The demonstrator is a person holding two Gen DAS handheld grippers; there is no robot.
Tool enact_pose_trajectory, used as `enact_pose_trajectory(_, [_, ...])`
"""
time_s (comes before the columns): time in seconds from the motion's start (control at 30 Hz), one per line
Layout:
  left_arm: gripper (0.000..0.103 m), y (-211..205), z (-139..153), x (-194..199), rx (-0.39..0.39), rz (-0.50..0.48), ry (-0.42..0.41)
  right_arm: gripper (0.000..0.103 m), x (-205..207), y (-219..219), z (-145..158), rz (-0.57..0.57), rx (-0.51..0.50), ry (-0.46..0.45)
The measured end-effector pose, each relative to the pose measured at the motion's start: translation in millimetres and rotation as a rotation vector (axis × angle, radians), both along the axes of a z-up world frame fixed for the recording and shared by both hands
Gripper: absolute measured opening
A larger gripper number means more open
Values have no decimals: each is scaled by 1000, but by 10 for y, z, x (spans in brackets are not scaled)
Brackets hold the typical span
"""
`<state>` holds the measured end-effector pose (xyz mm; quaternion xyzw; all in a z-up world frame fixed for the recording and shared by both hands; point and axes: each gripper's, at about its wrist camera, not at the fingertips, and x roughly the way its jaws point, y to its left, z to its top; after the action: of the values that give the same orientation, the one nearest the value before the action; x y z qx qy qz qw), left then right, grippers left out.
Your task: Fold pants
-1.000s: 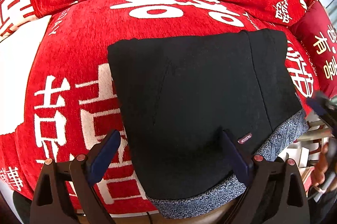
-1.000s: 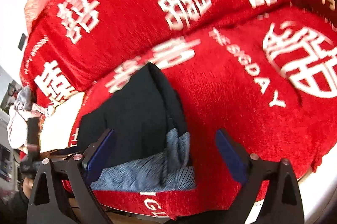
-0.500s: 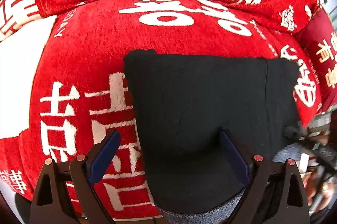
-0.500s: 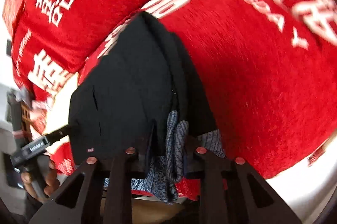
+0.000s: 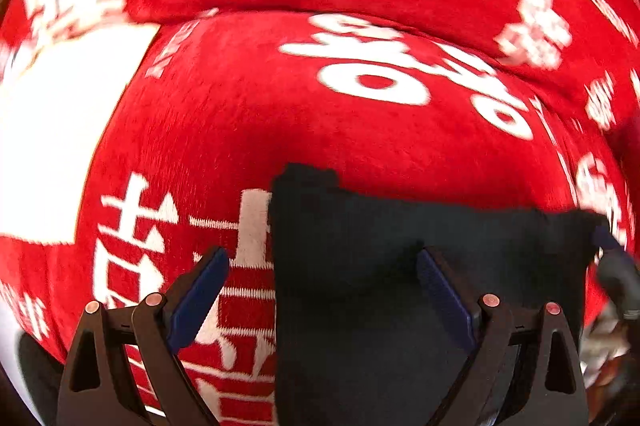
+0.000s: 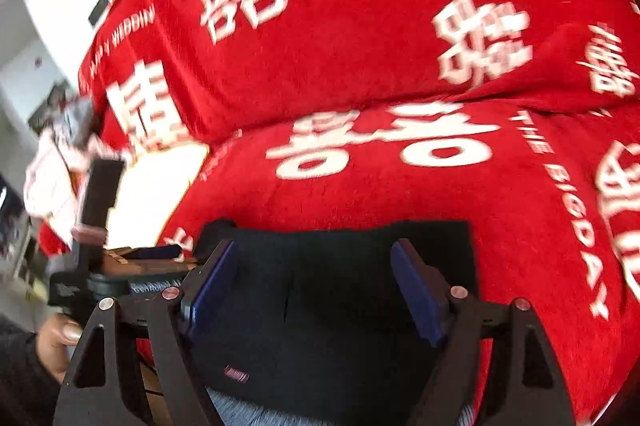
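The black pants (image 5: 360, 326) lie folded in a flat rectangle on the red sofa seat (image 5: 280, 129). My left gripper (image 5: 322, 292) hovers open over the pants' left edge, one finger above the cushion, the other above the cloth. In the right wrist view the pants (image 6: 320, 346) fill the lower middle, with grey lining (image 6: 248, 406) showing at the near edge. My right gripper (image 6: 316, 288) is above them with its jaws opening; the cloth lies below the pads, not pinched. The left gripper (image 6: 100, 266) and the hand (image 6: 56, 338) holding it show at the left.
A red sofa back cushion (image 6: 360, 5) with white characters rises behind the seat. A white patch of sofa (image 5: 48, 145) lies left of the seat. Cluttered room items (image 6: 52, 153) sit beyond the sofa's left end. The right gripper's tip (image 5: 616, 274) shows at the right edge.
The right gripper, shut on the grey-lined edge half a second ago, has let go, opened and swung over the folded pants. In the left view the pants slid lower and the grey edge left sight.
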<state>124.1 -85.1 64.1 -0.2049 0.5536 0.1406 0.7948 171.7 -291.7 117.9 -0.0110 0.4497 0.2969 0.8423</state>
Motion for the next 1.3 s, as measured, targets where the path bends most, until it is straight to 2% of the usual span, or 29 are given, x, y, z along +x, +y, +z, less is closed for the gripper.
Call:
enact_pose_trajectory(0.03, [96, 38, -57, 22, -6, 16, 12, 81, 123, 12, -113, -11, -47, 7])
enact_pose_trajectory(0.1, [103, 57, -188, 80, -8, 3, 48, 81, 296, -58, -318, -25, -60, 99])
enact_pose_trajectory(0.13, [103, 74, -264, 108, -15, 2, 66, 81, 350, -108, -430, -47, -74, 143])
enact_pose_trajectory(0.17, [103, 91, -306, 124, -38, 7, 74, 81, 371, -139, -488, -62, -72, 150])
enact_pose_trajectory(0.23, [103, 121, -340, 147, -68, 20, 85, 81, 359, -188, -485, -65, -50, 141])
enact_pose_trajectory(0.37, [103, 62, -194, 156, -14, -29, 72, 81, 267, -189, -350, -89, -66, 119])
enact_pose_trajectory(0.43, [103, 49, -54, 73, 7, -30, 41, 81, 103, -227, -194, -103, -55, 75])
enact_pose_trajectory(0.53, [103, -21, 144, -153, 6, -69, -20, 82, -283, -251, 33, -64, -40, 4])
enact_pose_trajectory(0.63, [103, -114, 231, -355, 9, -110, -43, 82, -625, -202, 106, -19, -37, -11])
enact_pose_trajectory(0.77, [103, -306, 232, -621, 41, -168, -63, 82, -982, -131, -59, 27, -92, -5])
enact_pose_trajectory(0.83, [103, -396, 90, -658, 58, -202, -26, 82, -1003, -111, -247, 27, -117, 43])
enact_pose_trajectory(0.9, [103, -410, -66, -657, 36, -200, 6, 82, -988, -113, -414, 6, -150, 68])
enact_pose_trajectory(1.0, [103, -338, -84, -686, -17, -162, 5, 82, -994, -145, -329, -12, -129, 67])
enact_pose_trajectory(1.1, [103, -403, 65, -765, 34, -190, -21, 82, -1061, -217, -185, -27, -84, 52])
enact_pose_trajectory(1.17, [103, -463, 91, -847, 38, -214, -48, 82, -1116, -241, -160, -24, -78, 37])
enact_pose_trajectory(1.3, [103, -502, -105, -861, 0, -227, 8, 83, -1097, -226, -385, -36, -113, 88])
